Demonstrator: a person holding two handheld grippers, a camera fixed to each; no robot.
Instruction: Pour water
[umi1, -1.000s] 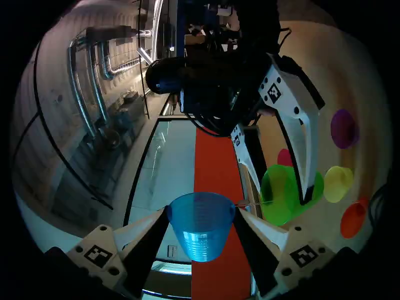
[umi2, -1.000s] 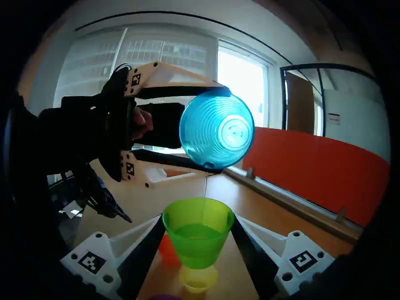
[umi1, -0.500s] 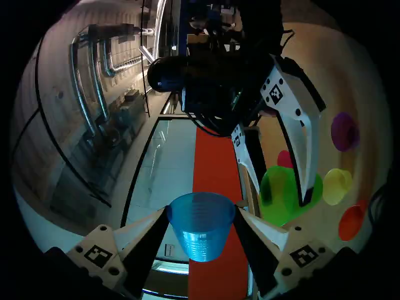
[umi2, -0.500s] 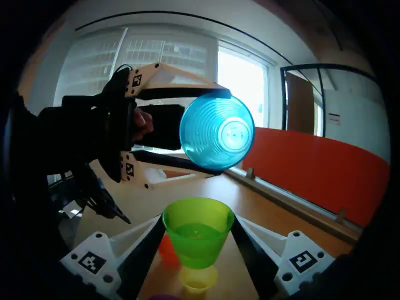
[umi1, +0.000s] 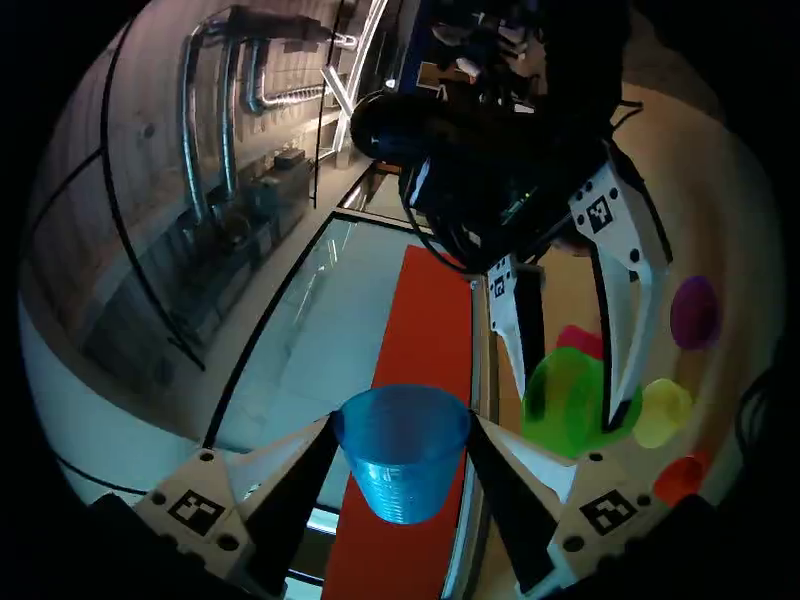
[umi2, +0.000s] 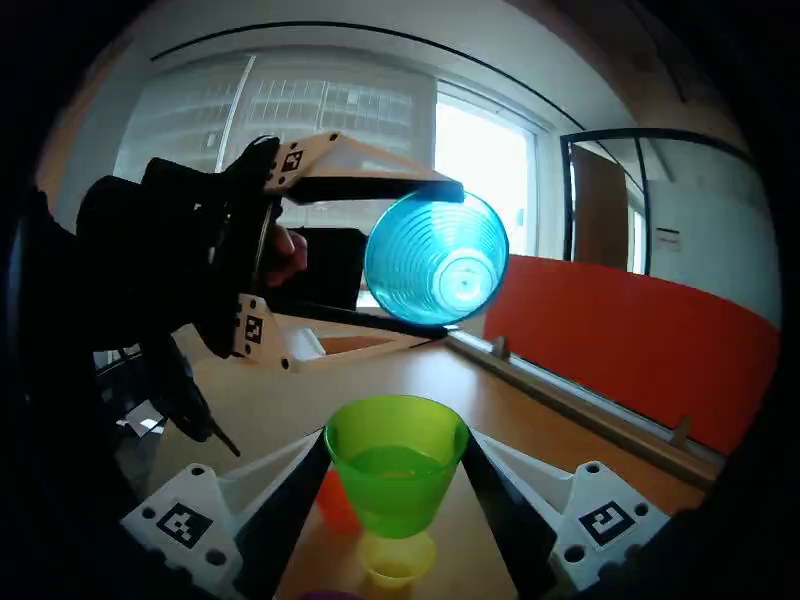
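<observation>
A pale wooden bench (umi2: 520, 400) runs across the lower half of the right gripper view, with a long orange partition (umi2: 640, 340) along its far edge at right.

The left tool (umi1: 400, 422), held by a person's hand, has both fingers pressed on the sides of a clear blue cup (umi1: 403, 460). In the right gripper view this cup hangs at upper centre, above and beyond the green one. It lies roughly on its side: its long axis runs toward the camera, base facing the lens and mouth turned away. That tilt suits tipping its contents downward. No stream shows below it, so the pour looks finished or nearly so.

The right tool (umi2: 397, 440) pinches a green cup (umi2: 397, 475) at lower centre of its own view. The cup stands upright, mouth up and long axis vertical, held off the bench, probably to catch the water. Liquid sits low inside it.

Under it, on the bench, are a small yellow cup (umi2: 397, 557) and an orange cup (umi2: 335, 500) to its left, both standing apart from the pour. A purple cup (umi1: 695, 312) lies at far right of the left gripper view.
</observation>
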